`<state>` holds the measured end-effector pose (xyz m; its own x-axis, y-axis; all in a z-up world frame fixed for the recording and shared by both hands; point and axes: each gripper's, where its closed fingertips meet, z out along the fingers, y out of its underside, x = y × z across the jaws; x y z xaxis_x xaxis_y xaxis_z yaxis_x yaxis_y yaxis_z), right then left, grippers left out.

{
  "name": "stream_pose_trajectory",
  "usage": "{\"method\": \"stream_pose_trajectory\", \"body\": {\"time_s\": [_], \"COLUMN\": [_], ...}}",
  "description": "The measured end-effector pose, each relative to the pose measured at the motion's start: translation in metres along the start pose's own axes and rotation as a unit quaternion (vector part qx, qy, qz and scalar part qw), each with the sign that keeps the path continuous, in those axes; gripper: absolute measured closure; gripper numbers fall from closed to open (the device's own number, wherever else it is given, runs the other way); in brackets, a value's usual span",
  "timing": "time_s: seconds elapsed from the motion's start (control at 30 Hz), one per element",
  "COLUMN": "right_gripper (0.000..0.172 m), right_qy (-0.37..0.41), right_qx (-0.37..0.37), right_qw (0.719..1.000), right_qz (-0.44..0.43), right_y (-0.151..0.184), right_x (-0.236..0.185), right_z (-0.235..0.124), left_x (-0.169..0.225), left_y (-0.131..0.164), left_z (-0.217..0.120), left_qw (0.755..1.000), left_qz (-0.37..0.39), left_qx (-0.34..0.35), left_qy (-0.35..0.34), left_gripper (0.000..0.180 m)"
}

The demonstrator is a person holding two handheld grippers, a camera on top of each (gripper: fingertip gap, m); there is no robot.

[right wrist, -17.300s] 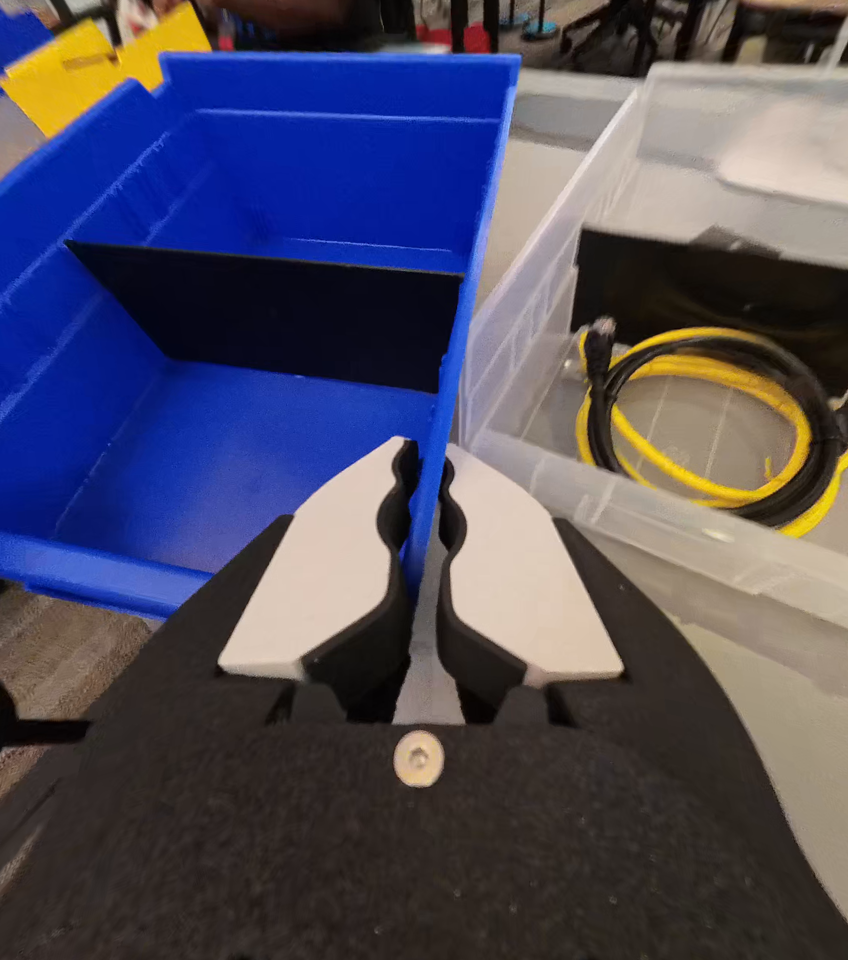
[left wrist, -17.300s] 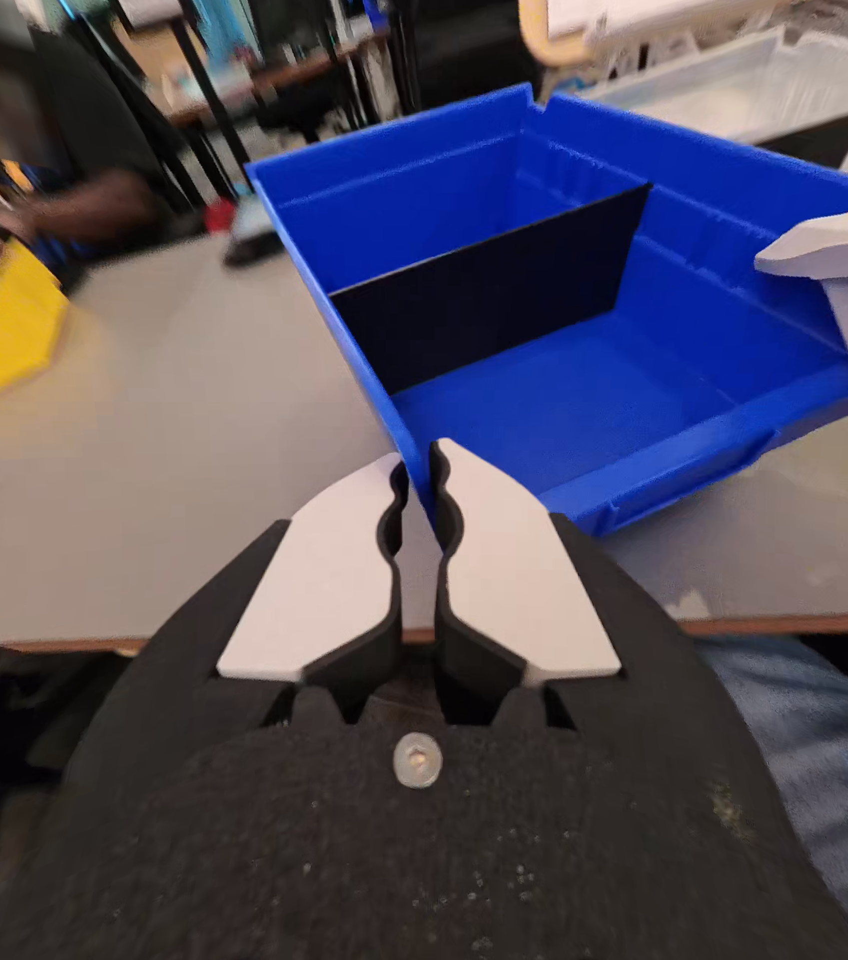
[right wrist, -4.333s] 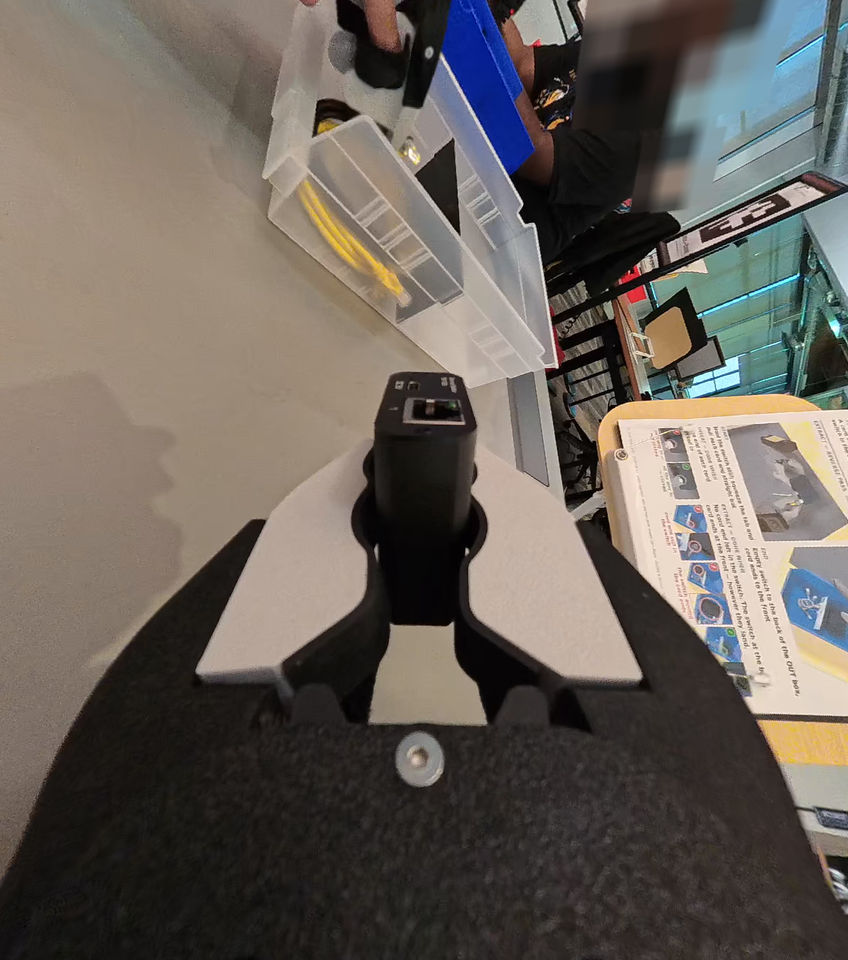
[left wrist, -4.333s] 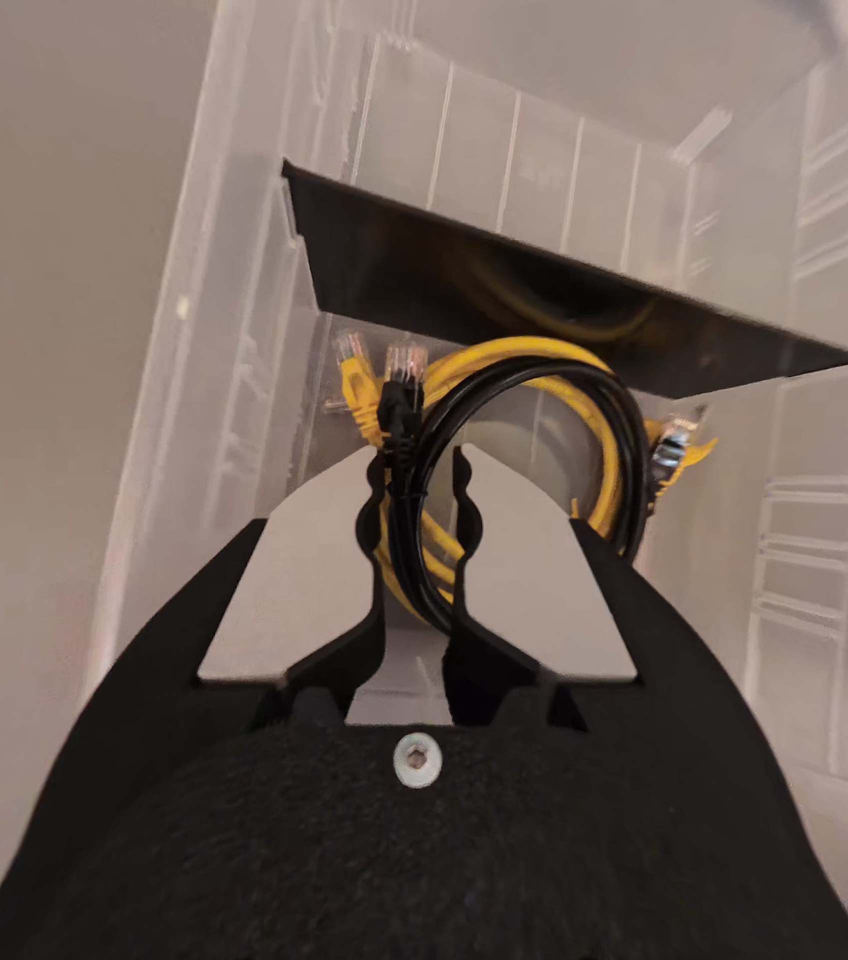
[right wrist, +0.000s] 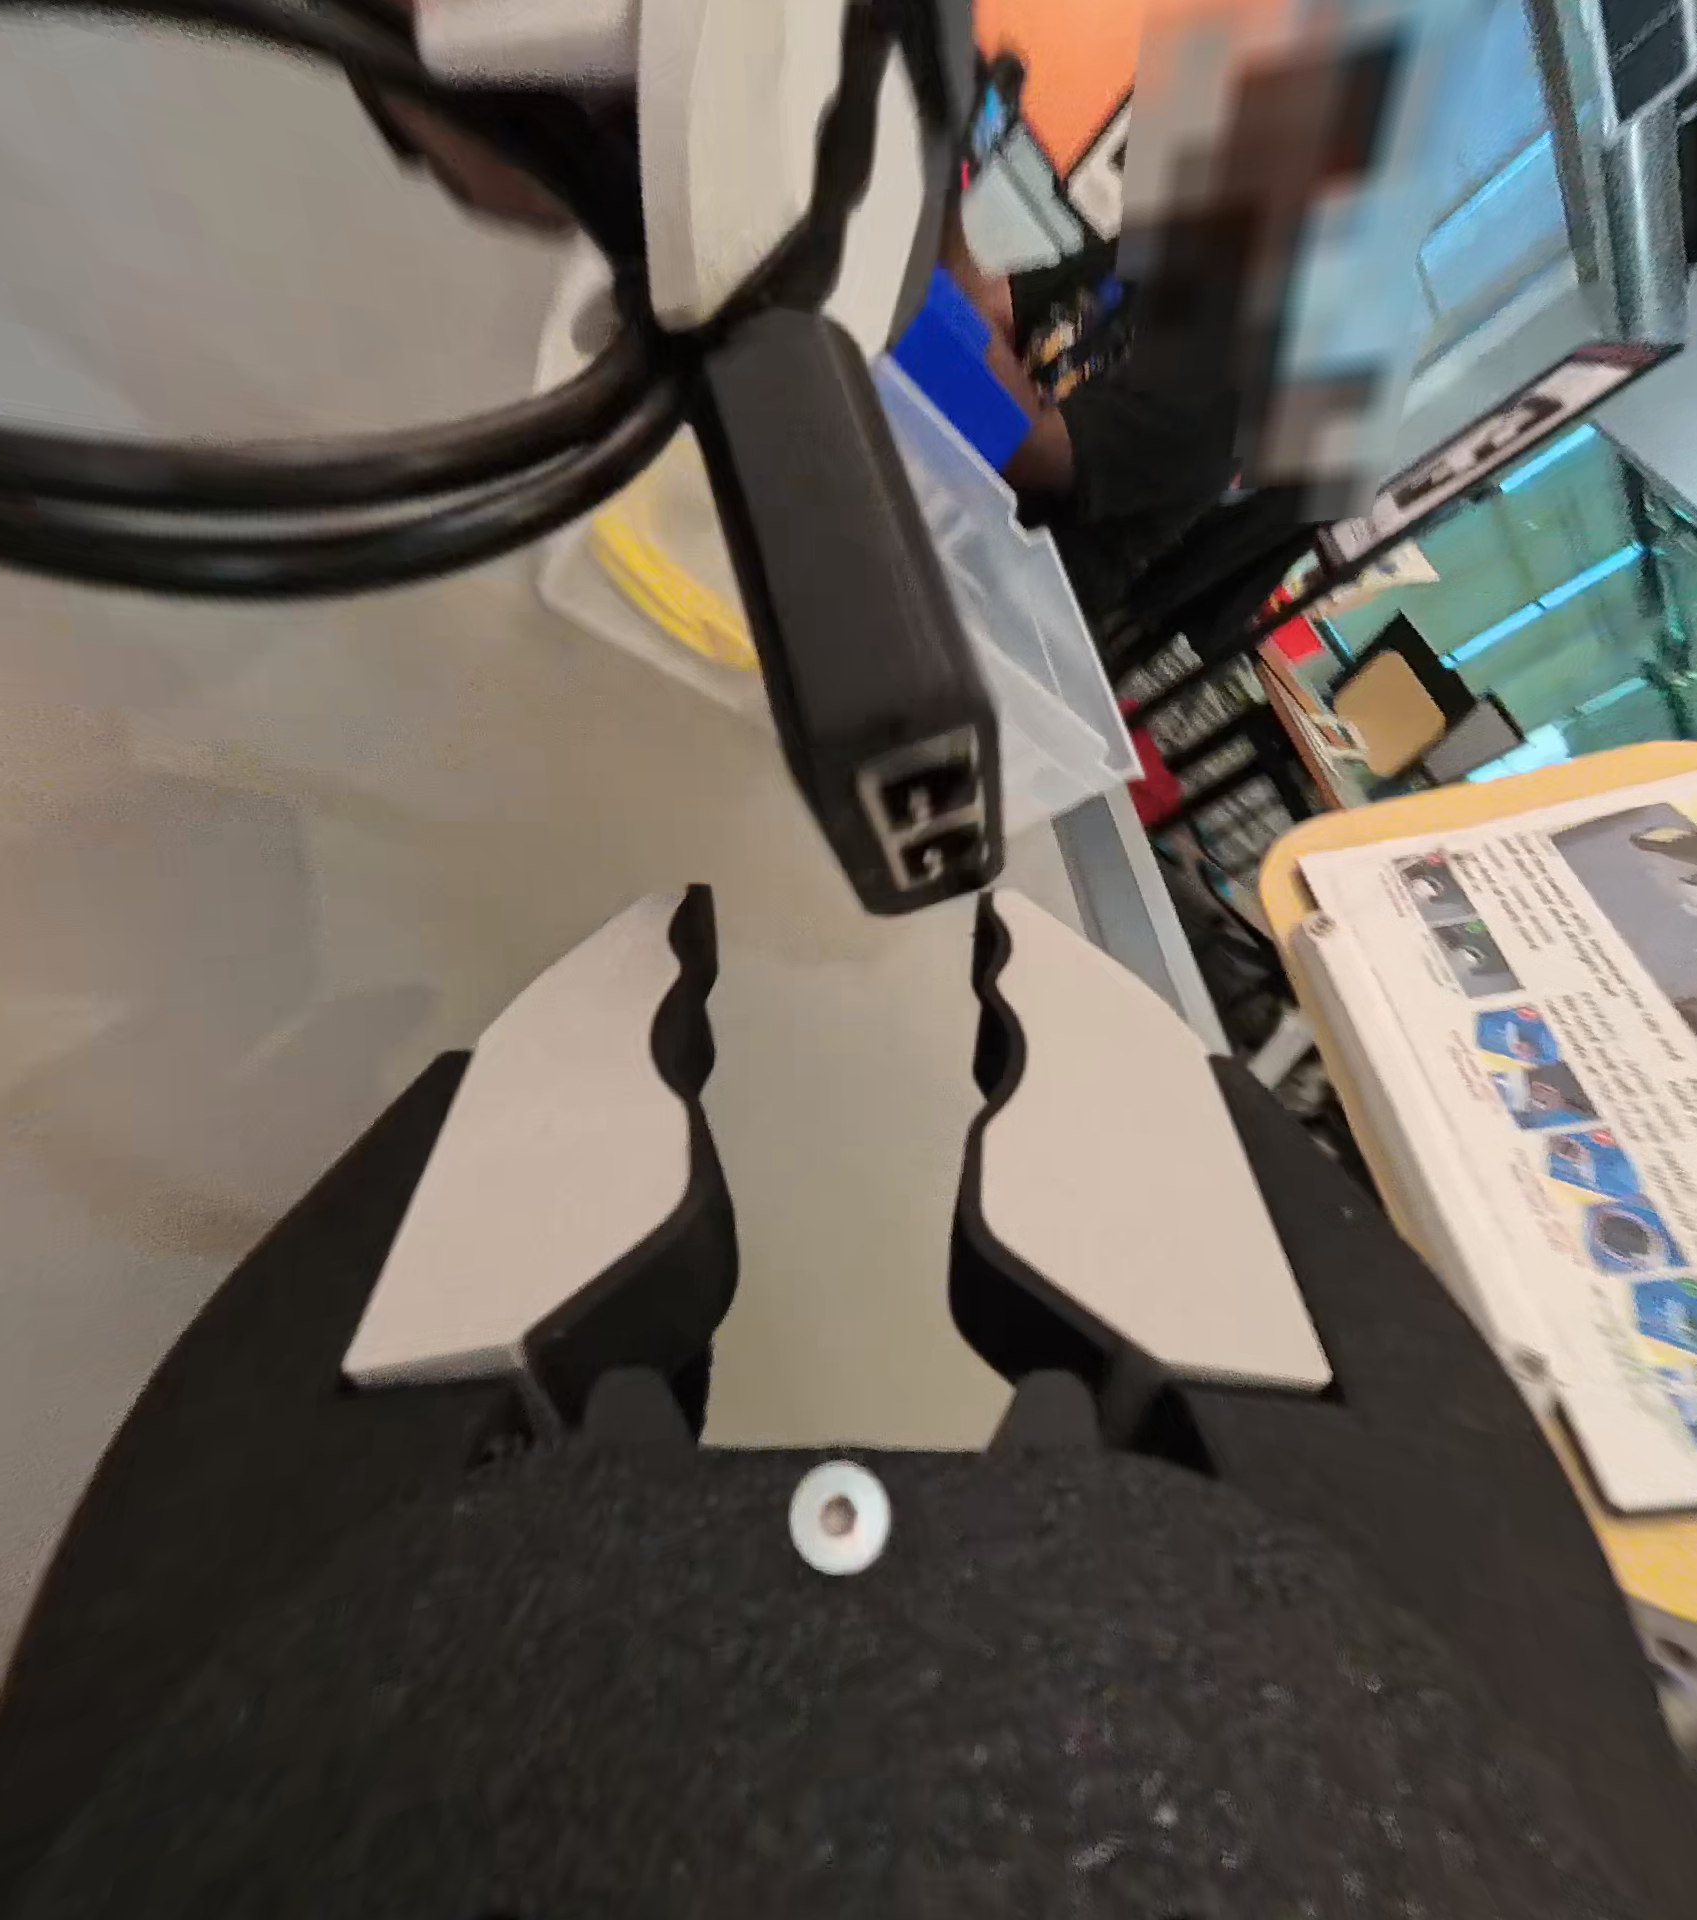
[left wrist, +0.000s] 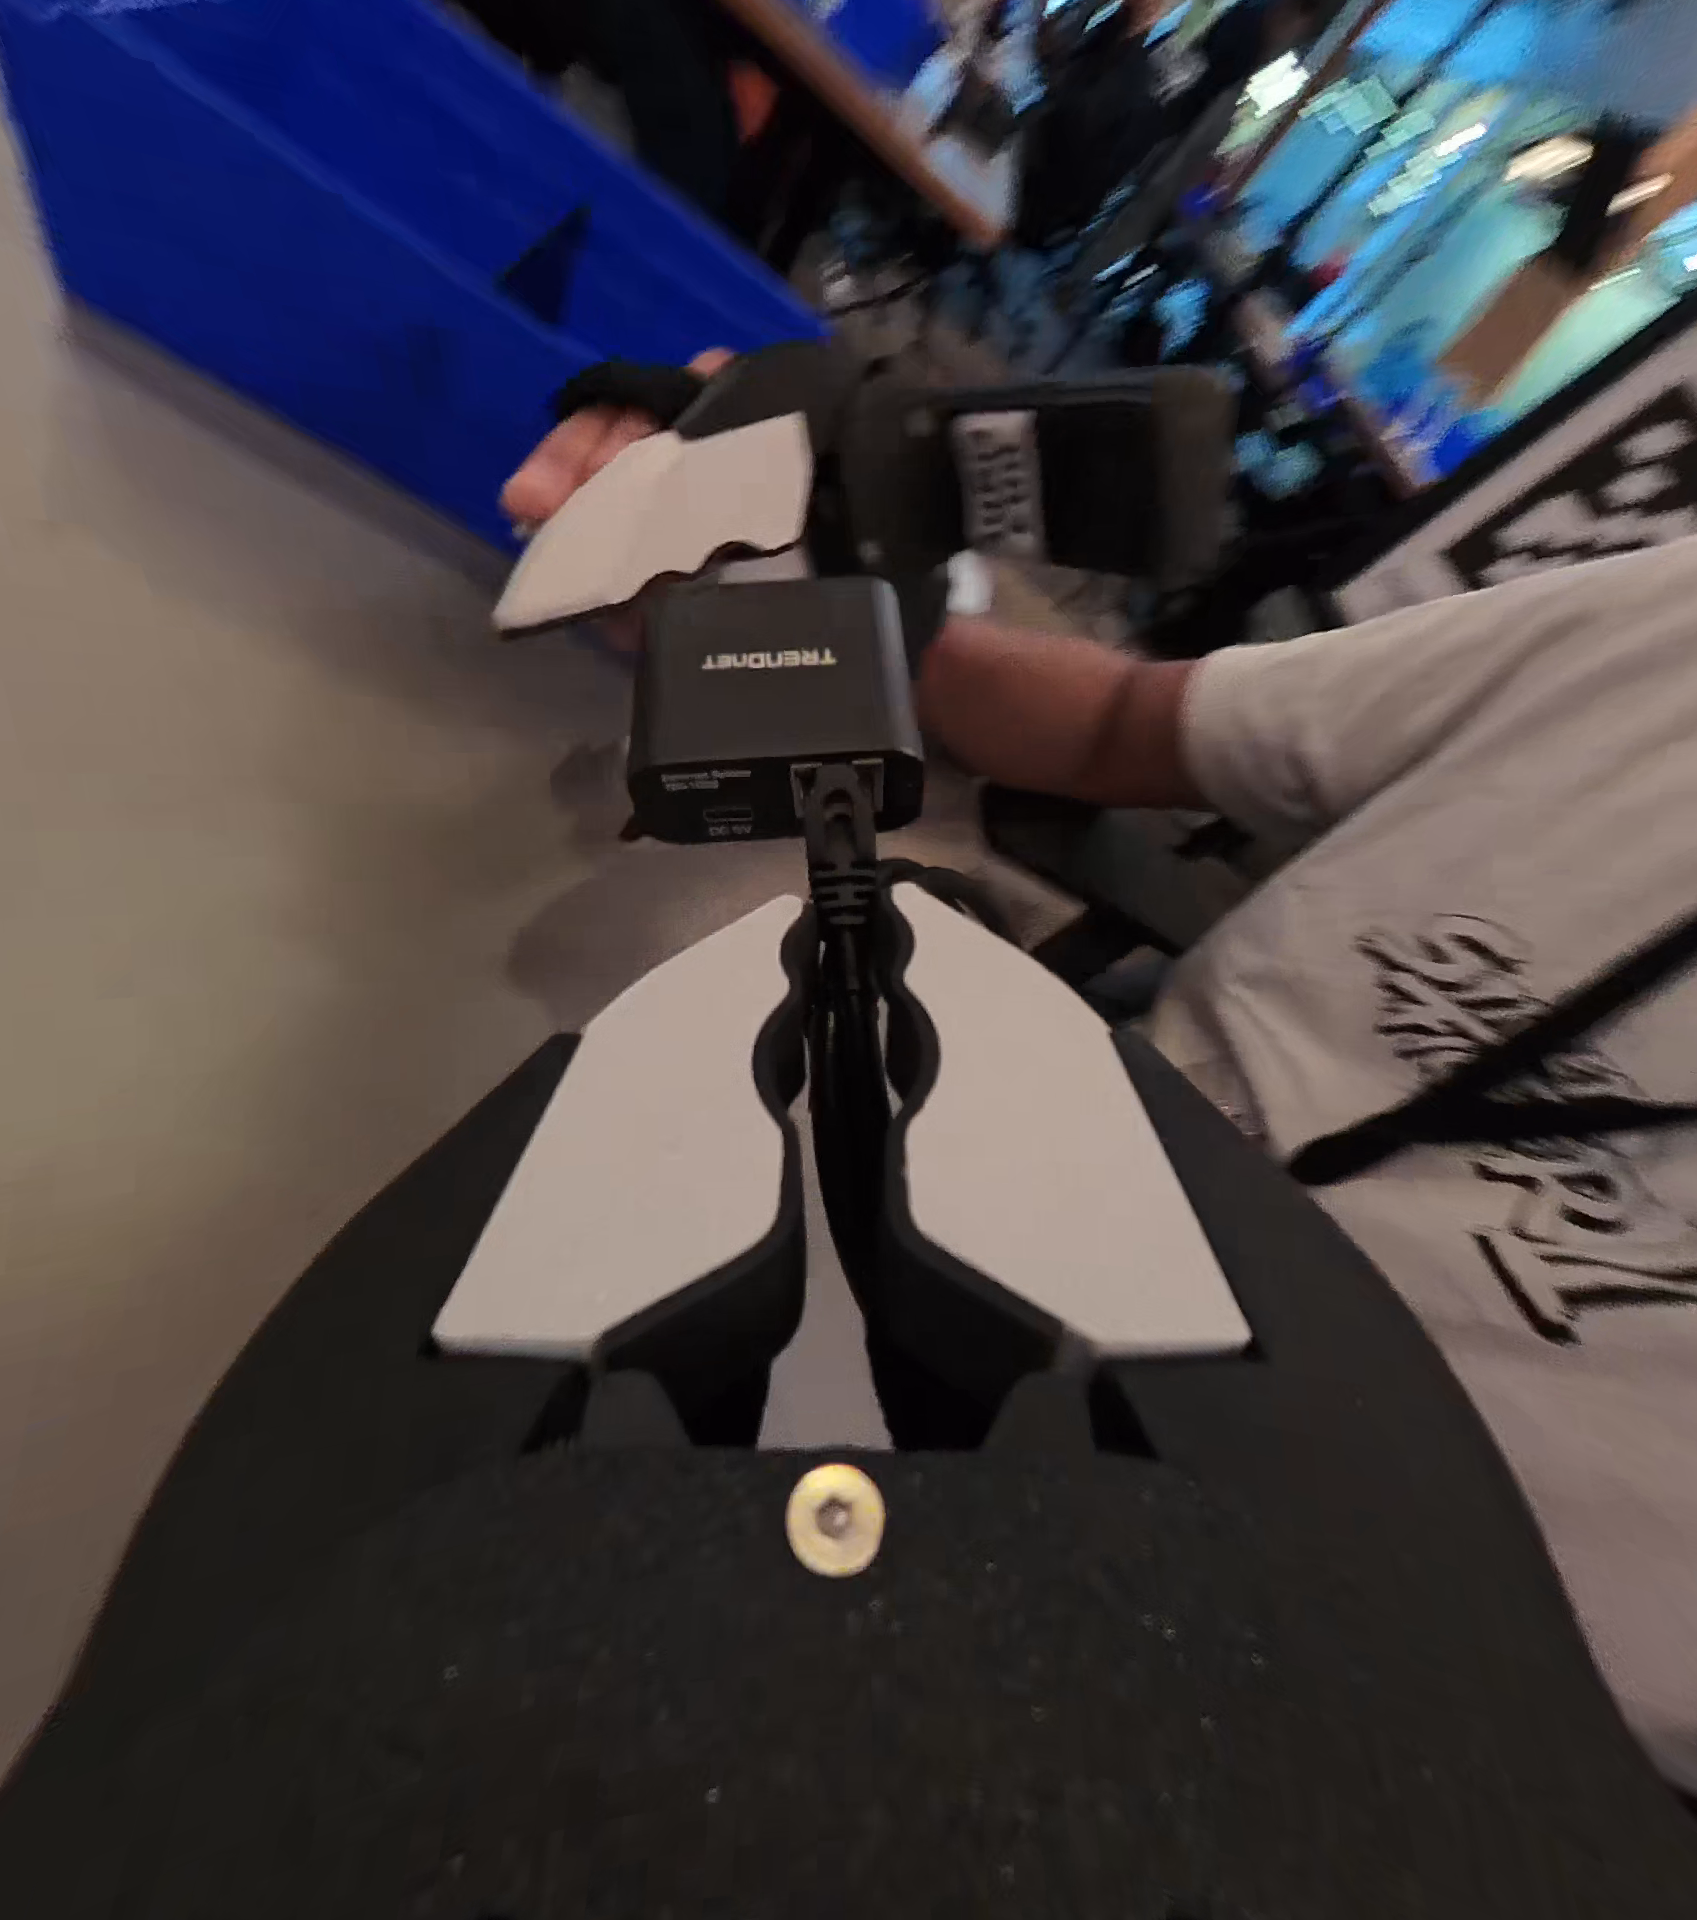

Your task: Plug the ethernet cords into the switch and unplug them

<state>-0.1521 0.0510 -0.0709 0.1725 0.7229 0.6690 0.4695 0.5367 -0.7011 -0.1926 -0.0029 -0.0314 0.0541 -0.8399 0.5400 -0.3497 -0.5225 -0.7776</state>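
Black cord [left wrist: 839, 1049] gripped in left tongs [left wrist: 849, 914] | plug seated in switch [left wrist: 771, 696] just ahead | right tongs [right wrist: 839, 914] spread wide, bare, below switch's free end | step: first plug-in, judged done | next: regrip switch.

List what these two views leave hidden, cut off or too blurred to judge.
- Left wrist view: the black cord behind the left gripper is hidden by the fingers; its coil is out of frame.
- Left wrist view: the background shelves are motion-blurred.
- Right wrist view: the cord's plug in the switch is hidden by the switch body.
- Right wrist view: the yellow cord is blurred, mostly covered.
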Motion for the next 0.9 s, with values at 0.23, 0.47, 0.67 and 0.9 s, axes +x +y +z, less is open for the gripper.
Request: {"method": "stream_pose_trajectory", "body": {"time_s": [0.23, 0.47, 0.67, 0.9], "right_gripper": [0.125, 0.145, 0.147, 0.145], "right_qy": [-0.084, -0.121, -0.11, -0.093], "right_qx": [0.229, 0.323, 0.351, 0.282], "right_qw": [0.963, 0.928, 0.917, 0.951], "right_qz": [0.119, 0.141, 0.156, 0.087], "right_y": [-0.077, -0.108, -0.116, -0.113], "right_x": [-0.002, -0.008, -0.001, -0.002], "right_z": [-0.036, -0.061, -0.069, -0.065], "left_x": [0.039, 0.05, 0.046, 0.034], "left_y": [-0.008, -0.012, -0.02, -0.023], "left_z": [0.011, 0.034, 0.042, 0.053], "left_qw": [0.961, 0.88, 0.827, 0.827], "left_qz": [-0.013, -0.053, -0.057, -0.091], "left_qx": [0.075, 0.139, 0.185, 0.205], "left_qy": [0.265, 0.451, 0.528, 0.515], "left_gripper": [0.171, 0.171, 0.171, 0.165]}}
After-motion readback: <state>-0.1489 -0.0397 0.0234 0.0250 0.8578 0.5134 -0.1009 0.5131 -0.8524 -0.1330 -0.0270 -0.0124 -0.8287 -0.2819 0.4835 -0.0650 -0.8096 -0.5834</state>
